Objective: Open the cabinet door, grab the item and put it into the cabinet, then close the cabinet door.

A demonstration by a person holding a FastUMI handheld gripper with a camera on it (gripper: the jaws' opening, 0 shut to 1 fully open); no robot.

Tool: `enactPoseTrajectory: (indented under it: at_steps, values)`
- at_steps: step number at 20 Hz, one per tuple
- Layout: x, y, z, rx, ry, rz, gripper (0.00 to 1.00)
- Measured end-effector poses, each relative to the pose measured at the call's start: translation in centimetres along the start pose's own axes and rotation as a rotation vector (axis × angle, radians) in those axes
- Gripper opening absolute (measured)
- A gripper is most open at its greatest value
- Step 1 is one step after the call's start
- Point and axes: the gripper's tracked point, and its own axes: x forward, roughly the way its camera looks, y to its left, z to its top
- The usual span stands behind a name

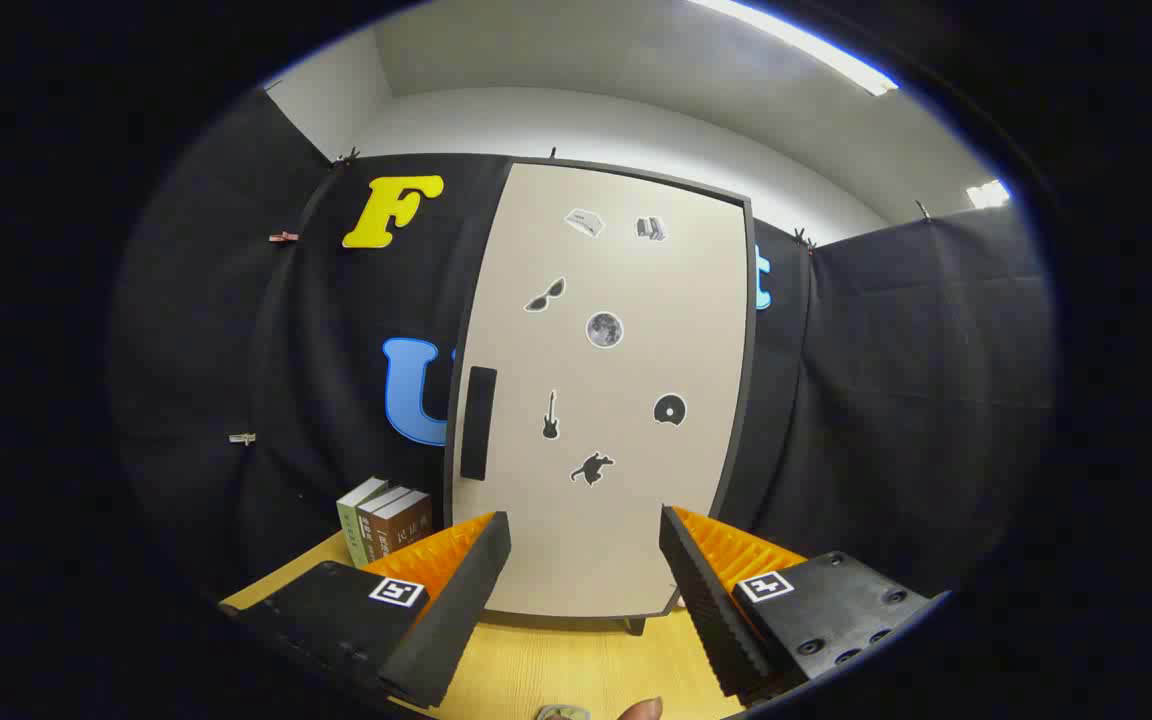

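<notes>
A tall beige cabinet (601, 390) with a dark frame stands on the wooden table (576, 665), straight ahead of my fingers. Its door is shut and carries several small black stickers. A black vertical handle (478, 422) sits on the door's left side. Three upright books (386, 520) stand to the left of the cabinet, beyond my left finger. My gripper (584, 540) is open, the fingers spread wide in front of the lower door with nothing between them, a short way from the cabinet.
Black cloth walls close in the booth on the left, behind and on the right. A fingertip (644, 710) and a small object (563, 713) show at the near table edge below the fingers.
</notes>
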Motion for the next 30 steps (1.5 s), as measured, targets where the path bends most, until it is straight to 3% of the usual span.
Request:
enactPoseTrajectory:
  at_steps: [20,30]
  values:
    - [-0.6,1.5,-0.3,0.007,0.012,0.027,0.97]
    - [7.4,7.9,0.5,0.060,0.004,0.084,0.97]
